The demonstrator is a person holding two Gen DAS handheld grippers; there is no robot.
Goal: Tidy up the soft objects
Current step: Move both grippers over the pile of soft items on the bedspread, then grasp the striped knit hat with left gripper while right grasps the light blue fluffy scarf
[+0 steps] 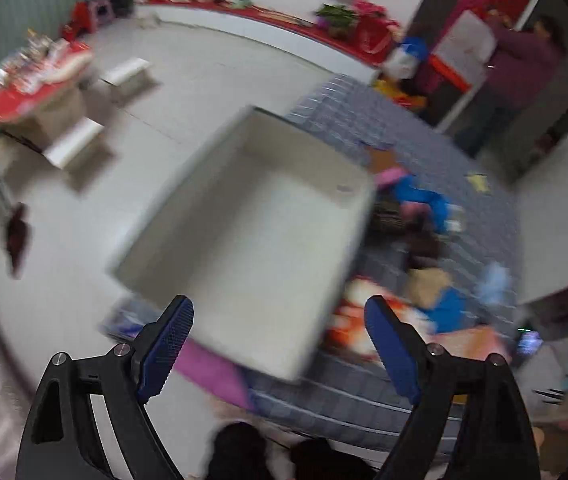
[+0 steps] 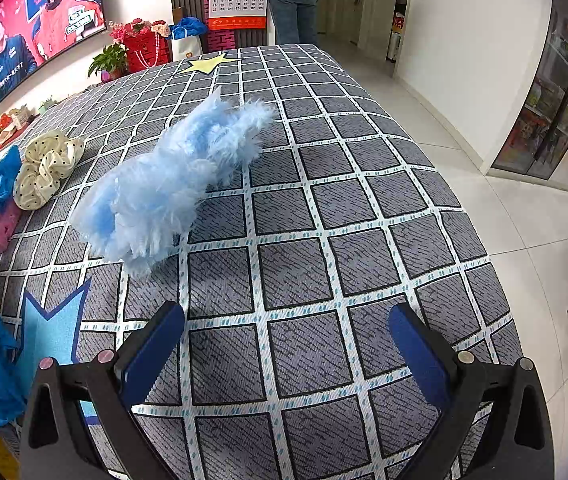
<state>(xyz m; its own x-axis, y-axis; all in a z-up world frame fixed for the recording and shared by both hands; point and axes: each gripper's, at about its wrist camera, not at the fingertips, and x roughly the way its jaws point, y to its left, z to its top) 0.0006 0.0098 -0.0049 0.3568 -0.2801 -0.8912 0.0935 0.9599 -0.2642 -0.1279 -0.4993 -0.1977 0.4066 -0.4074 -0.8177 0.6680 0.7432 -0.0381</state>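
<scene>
Fluffy pale-blue soft item [image 2: 171,184]: centre-left of the right wrist view, lying on a grey grid-patterned bed cover [image 2: 324,240]. Cream dotted scrunchie [image 2: 47,168]: left edge. White tiled floor [image 2: 484,160]: right side. Shallow white open box [image 1: 251,236]: blurred, centre of the left wrist view. Right gripper [image 2: 288,344]: jaws wide apart, empty. Left gripper [image 1: 279,344]: jaws wide apart, empty.

I see white floor tiles [image 2: 484,184] and white walls [image 2: 444,40]; a television [image 2: 39,20] at upper left, a glass cabinet [image 2: 556,100] at right.
</scene>
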